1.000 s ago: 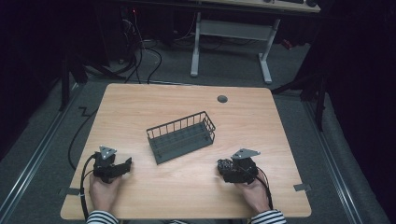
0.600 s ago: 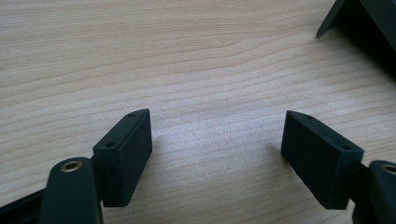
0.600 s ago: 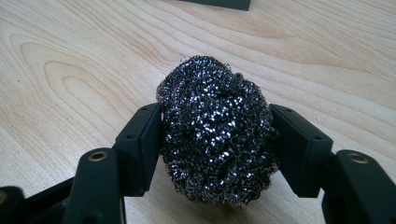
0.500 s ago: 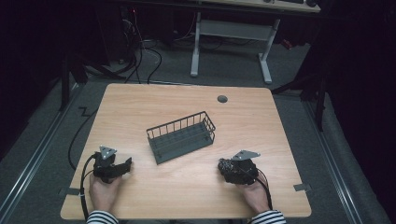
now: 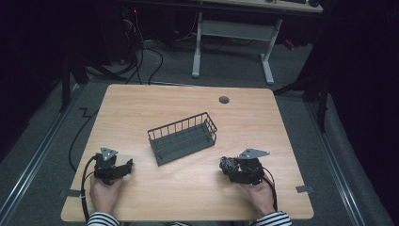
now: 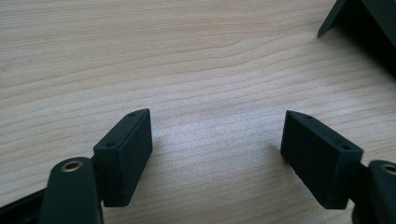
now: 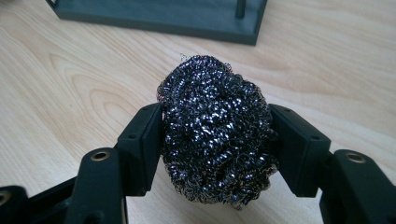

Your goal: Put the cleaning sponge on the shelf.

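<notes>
Scourer: a ball of dark, shiny steel wool (image 7: 217,133), coiled and springy; it sits just in front of the basket's near right corner, clenched in the right claw (image 7: 217,140)
Basket: dark wire basket (image 5: 182,137), oblong, barred sides, slatted floor; mid-table, set askew
Left claw: (image 6: 217,149) released, jaws wide apart over bare wood, left of the basket and nearer the person
Table: pale wood-grain table (image 5: 141,113), rounded corners; round grommet (image 5: 224,100) beyond the basket
Room: dim; grey floor, cables, a white desk frame beyond the basket
</notes>
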